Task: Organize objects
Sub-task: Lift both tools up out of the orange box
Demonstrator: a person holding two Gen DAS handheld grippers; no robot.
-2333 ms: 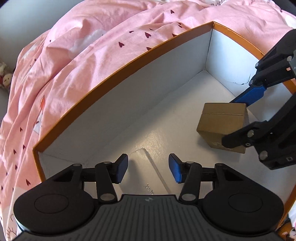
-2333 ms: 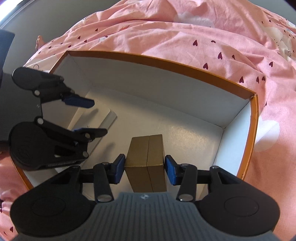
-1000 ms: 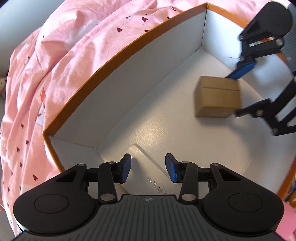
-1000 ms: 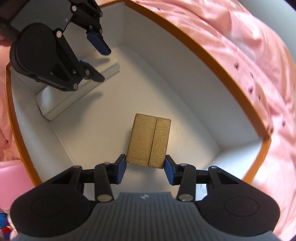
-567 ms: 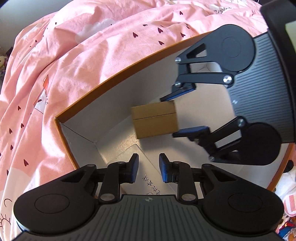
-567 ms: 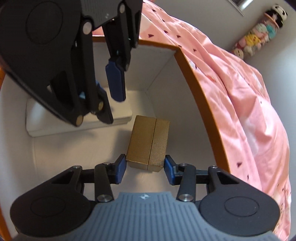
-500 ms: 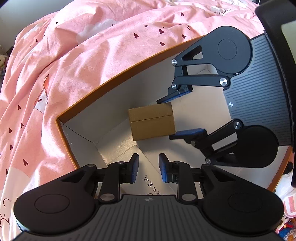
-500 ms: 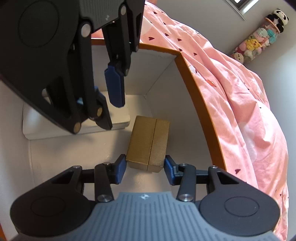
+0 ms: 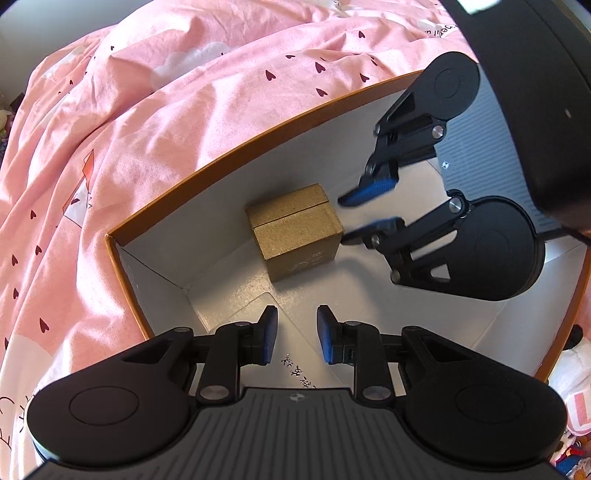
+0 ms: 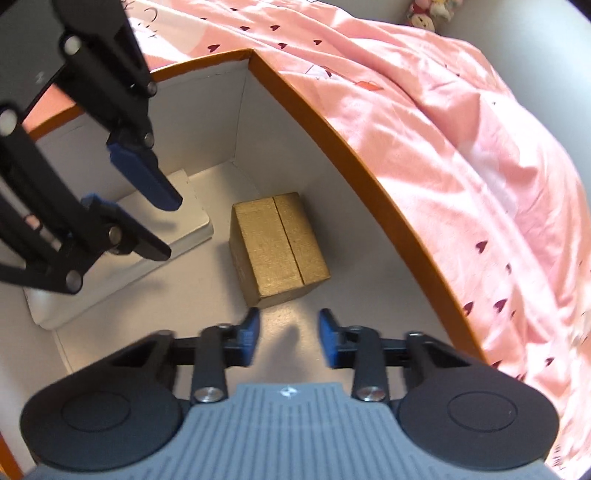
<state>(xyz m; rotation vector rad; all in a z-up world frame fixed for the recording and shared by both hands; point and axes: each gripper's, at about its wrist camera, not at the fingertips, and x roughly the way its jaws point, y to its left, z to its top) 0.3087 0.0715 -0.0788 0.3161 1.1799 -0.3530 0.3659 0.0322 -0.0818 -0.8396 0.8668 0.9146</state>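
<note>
A small gold box [image 9: 295, 230] [image 10: 277, 249] rests on the floor of a white-lined, orange-edged storage box [image 9: 229, 166] [image 10: 306, 107], near a corner. My right gripper [image 10: 289, 334] [image 9: 345, 218] is open and empty, just behind the gold box and clear of it. My left gripper [image 9: 293, 332] [image 10: 166, 225] is open and empty, hovering over a flat white box [image 10: 122, 254] [image 9: 258, 310] that lies on the floor of the storage box.
The storage box sits on a bed covered by a pink quilt with small hearts [image 9: 147, 122] [image 10: 461, 129]. Plush toys [image 10: 432, 11] stand far off by the wall.
My right gripper has let go of the gold box and drawn back from it. The gold box now rests by the corner near the white box. My left gripper stayed over the white box.
</note>
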